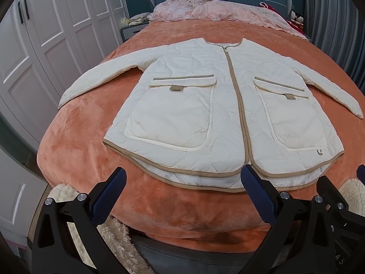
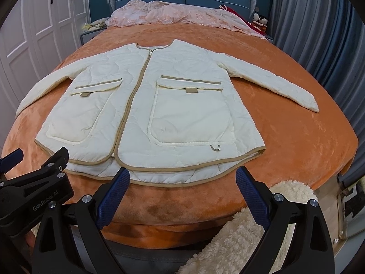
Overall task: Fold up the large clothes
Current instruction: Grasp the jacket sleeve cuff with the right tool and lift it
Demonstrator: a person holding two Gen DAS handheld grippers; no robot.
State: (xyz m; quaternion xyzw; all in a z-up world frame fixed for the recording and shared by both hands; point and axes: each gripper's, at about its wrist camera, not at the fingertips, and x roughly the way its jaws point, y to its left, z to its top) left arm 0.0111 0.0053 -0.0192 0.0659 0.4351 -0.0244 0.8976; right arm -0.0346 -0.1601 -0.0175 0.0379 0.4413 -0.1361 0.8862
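I hold two grippers side by side above the near edge of the bed, both pointing forward toward the headboard. My left gripper [image 1: 183, 180] has its jaws spread wide with nothing between them, and my right gripper [image 2: 182, 179] is the same: wide apart and empty. Straight ahead of both lies the cream quilted jacket [image 1: 205, 105], spread flat and front side up on the orange blanket [image 1: 91, 137]. Its long axis runs away from me: the tan-trimmed hem [image 1: 200, 175] is the nearest part, just beyond the fingertips, and the neckline is the farthest. The zipper [image 1: 237, 105] runs up the middle, closed. Neither gripper touches the cloth. From the left wrist view the zipper line sits toward the right fingertip, so that gripper faces the left half of the jacket; from the right wrist view the zipper sits toward the left, so that gripper faces the right half. The left sleeve [image 1: 95, 77] stretches out to the left and the right sleeve [image 2: 273, 82] out to the right, each angled slightly back toward me. I judge each arm is nearer to its own side's sleeve and hem corner, which suits folding the sides inward first.
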